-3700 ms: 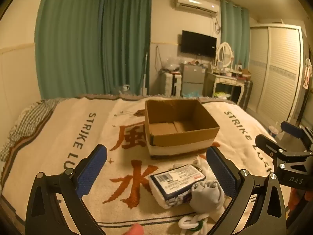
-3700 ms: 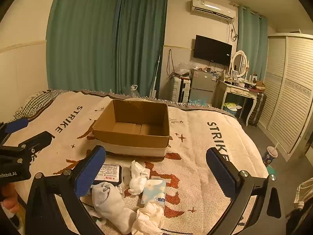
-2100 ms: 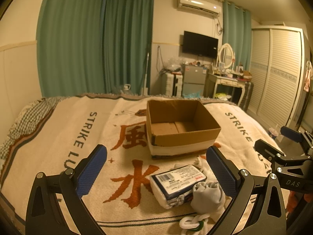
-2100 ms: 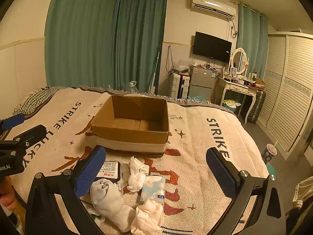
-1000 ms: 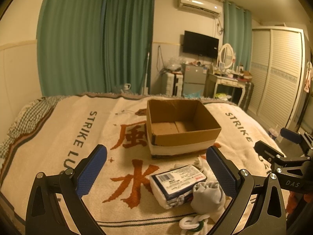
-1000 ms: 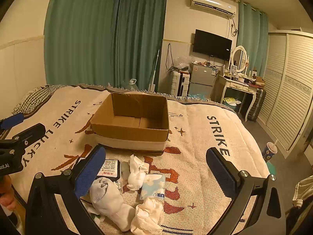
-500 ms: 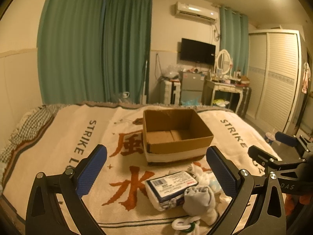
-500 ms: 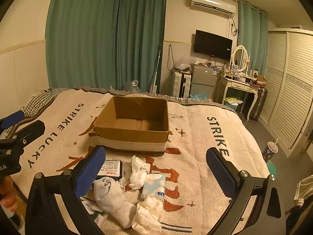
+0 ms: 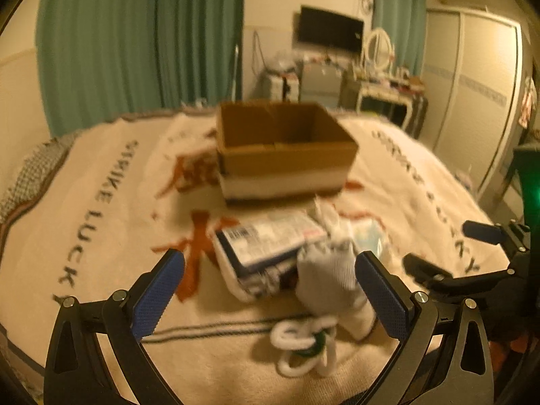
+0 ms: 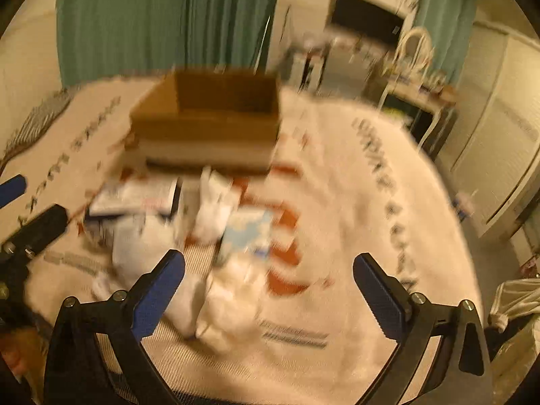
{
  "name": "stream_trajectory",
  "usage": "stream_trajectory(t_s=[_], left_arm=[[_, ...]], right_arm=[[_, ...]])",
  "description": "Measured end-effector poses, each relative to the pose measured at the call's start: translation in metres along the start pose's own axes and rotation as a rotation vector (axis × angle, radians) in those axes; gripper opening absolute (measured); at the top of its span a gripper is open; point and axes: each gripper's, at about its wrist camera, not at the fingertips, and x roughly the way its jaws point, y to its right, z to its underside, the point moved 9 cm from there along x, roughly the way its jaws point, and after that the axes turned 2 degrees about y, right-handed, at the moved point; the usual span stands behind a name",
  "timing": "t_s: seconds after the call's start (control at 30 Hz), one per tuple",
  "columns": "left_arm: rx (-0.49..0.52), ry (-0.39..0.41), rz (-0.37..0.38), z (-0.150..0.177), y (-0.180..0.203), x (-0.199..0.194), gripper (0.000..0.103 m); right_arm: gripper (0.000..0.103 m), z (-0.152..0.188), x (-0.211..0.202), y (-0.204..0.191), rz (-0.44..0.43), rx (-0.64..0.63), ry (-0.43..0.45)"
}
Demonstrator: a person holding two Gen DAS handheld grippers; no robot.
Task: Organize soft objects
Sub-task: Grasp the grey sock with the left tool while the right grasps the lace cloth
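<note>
A cream bedspread (image 9: 111,236) reading "STRIKE LUCKY" covers the bed; an open cardboard box (image 9: 287,150) sits mid-bed, with a barcode-labelled pack (image 9: 266,239) and grey sock (image 9: 329,273) nearer its foot edge; left gripper (image 9: 268,290) and right gripper (image 10: 268,288) hover, fingers wide apart

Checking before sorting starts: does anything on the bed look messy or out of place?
Yes: socks, a labelled packet and a tissue pack lie heaped on the blanket in front of the cardboard box, not inside it.

Motion-blurred cardboard box (image 10: 209,121), soft pile (image 10: 209,236)
</note>
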Motion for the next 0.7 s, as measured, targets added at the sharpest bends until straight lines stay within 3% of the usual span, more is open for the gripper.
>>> stream_trajectory(t_s=[0.17, 0.3, 0.37, 0.43, 0.47, 0.5, 0.6, 0.7], left_arm=[[0.03, -0.046, 0.008, 0.022, 0.005, 0.014, 0.103], [0.04, -0.073, 0.038, 0.031, 0.009, 0.02, 0.102], [0.049, -0.083, 0.052, 0.033, 0.012, 0.023, 0.102], [0.055, -0.096, 0.07, 0.035, 0.016, 0.026, 0.102], [0.056, -0.105, 0.083, 0.037, 0.019, 0.026, 0.102], [0.057, -0.117, 0.102, 0.039, 0.022, 0.028, 0.102], [0.059, -0.147, 0.148, 0.045, 0.034, 0.03, 0.101], [0.075, -0.168, 0.165, 0.047, 0.047, 0.036, 0.101]], right_arm=[[0.094, 0.028, 0.027, -0.003, -0.014, 0.002, -0.122], [0.084, 0.047, 0.044, -0.005, -0.061, 0.033, -0.218], [0.074, 0.052, 0.053, -0.005, -0.065, 0.04, -0.256], [0.046, 0.058, 0.059, -0.007, -0.099, 0.061, -0.299], [0.038, 0.06, 0.06, -0.008, -0.111, 0.066, -0.312], [0.028, 0.06, 0.06, -0.008, -0.12, 0.07, -0.317], [0.019, 0.051, 0.052, -0.002, -0.124, 0.091, -0.267], [0.019, 0.037, 0.038, 0.011, -0.111, 0.139, -0.201]])
